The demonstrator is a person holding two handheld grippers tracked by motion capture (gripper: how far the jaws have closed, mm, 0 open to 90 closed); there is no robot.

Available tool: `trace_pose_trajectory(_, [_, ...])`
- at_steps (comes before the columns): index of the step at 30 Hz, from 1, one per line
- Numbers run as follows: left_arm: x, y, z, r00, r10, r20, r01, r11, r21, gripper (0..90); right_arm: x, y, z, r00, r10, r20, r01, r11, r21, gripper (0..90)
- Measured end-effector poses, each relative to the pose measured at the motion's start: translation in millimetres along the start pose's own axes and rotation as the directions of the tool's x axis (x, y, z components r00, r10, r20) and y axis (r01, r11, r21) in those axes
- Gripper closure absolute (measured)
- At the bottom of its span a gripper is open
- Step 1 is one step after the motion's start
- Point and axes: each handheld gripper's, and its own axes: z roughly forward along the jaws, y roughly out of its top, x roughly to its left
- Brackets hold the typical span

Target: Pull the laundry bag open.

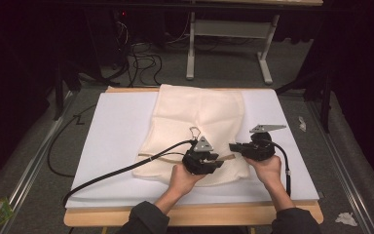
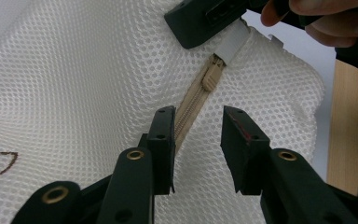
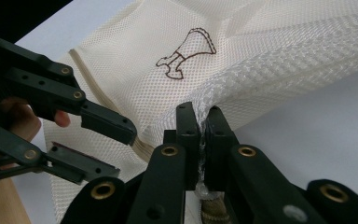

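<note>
— Spread black jaws of the left gripper (image 2: 198, 140) are straddling the beige zipper (image 2: 191, 109), short of its slider (image 2: 213, 74).

— Right gripper (image 3: 202, 135) is pinching the cream mesh laundry bag (image 1: 195, 126) on the white table mat (image 1: 117, 146). Likely next: grip the slider.

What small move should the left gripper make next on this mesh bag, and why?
Probably ease the left gripper forward along the zipper and close on the zipper pull. Its fingers stand apart, astride the zipper, short of the pull, holding nothing. The right gripper is pinching the mesh bag at the zipper's end, keeping it taut.
</note>
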Motion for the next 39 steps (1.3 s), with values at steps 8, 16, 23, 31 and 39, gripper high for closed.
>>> trace_pose_trajectory(8, [-2.8,3.2,6.2,0.9998,-0.005,0.022,0.005,0.9998,-0.017,67.6,2.8,1.1,2.8,0.9999,-0.010,-0.010,0.010,1.000,0.000,88.7])
trace_pose_trajectory(16, [-2.3,3.6,10.9,0.9994,-0.014,0.032,0.015,0.9995,-0.027,70.4,6.3,2.9,6.0,0.9997,-0.010,-0.023,0.010,1.000,0.002,88.7])
trace_pose_trajectory(23, [-2.2,4.1,12.4,0.9988,-0.032,0.036,0.033,0.9985,-0.044,71.0,10.2,4.4,9.3,0.9995,-0.018,-0.026,0.019,1.000,0.001,88.7])
trace_pose_trajectory(31, [-1.1,4.2,13.8,0.9985,-0.039,0.039,0.041,0.9978,-0.051,79.8,13.2,5.0,12.6,0.9992,-0.024,-0.033,0.024,1.000,0.006,88.7])
trace_pose_trajectory(39, [0.1,4.3,13.1,0.9982,-0.037,0.046,0.039,0.9983,-0.043,86.5,13.8,5.1,13.9,0.9989,-0.031,-0.035,0.032,0.999,0.010,88.7])
